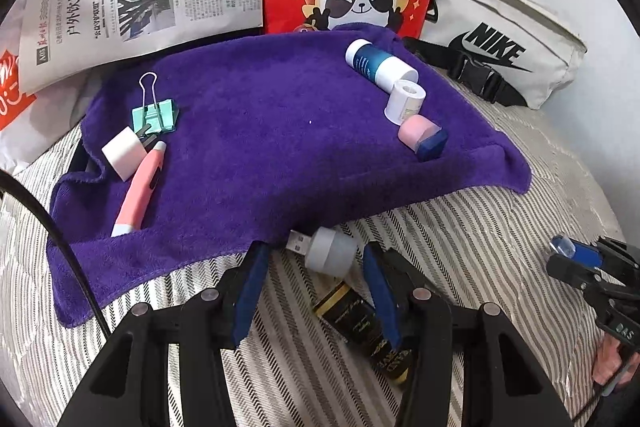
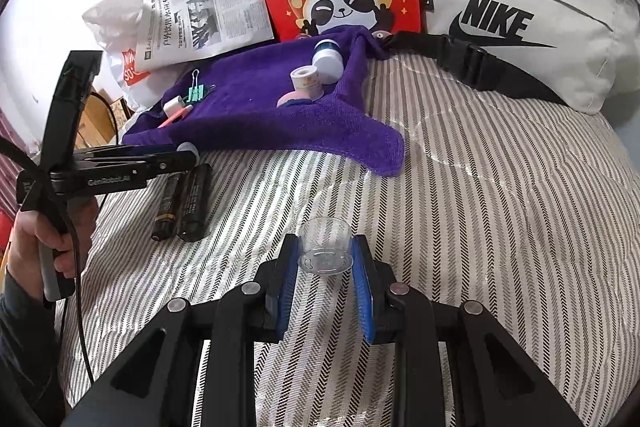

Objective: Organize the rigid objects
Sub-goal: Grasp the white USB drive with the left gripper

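Right now my right gripper (image 2: pixel 325 259) is clenched on a small clear plastic cup (image 2: pixel 326 245) above the striped bedcover (image 2: pixel 500 187). My left gripper (image 1: pixel 316 267) has a grey USB plug (image 1: pixel 326 251) between its pads; I cannot tell if they press it. 2 black tubes (image 2: pixel 184 203) lie beside it, just off the purple towel (image 1: pixel 260 147).
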Tool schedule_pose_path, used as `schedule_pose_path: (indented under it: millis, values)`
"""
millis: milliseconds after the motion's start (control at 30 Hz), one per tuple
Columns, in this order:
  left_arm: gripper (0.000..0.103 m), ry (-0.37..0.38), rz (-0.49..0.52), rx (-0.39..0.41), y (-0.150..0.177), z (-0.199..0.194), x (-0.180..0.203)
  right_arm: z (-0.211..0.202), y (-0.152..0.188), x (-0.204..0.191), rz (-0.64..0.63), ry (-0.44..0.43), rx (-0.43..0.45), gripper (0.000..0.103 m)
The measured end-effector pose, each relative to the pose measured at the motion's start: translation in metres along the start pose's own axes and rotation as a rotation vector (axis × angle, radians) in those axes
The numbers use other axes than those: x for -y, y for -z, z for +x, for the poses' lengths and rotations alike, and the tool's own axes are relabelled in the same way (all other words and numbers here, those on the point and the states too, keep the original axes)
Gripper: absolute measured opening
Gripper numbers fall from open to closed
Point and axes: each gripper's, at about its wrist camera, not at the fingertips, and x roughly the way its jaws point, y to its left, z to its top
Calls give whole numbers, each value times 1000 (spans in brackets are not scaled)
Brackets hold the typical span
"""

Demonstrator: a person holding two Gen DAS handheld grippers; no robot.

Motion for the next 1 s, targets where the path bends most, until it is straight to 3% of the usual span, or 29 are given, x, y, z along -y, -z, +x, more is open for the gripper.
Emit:
schedule_pose_path:
  millis: [100, 167, 400, 633, 1000]
  values:
    - [45, -12, -7, -12, -6, 3, 3, -1, 0, 3, 20, -42, 9, 27]
    - [35, -6, -16, -25, -7, 5, 3, 1, 0, 5, 36, -43, 0, 27]
    - [35, -1, 8, -30, 0, 2, 3, 2, 1, 14, 83, -82, -3, 27]
    - [36, -56, 84, -35, -1, 10, 14, 5, 0, 11, 73, -85, -13, 27]
    - [35, -4, 70, -23, -2, 7, 9, 6, 1, 7, 46, -43, -17, 27]
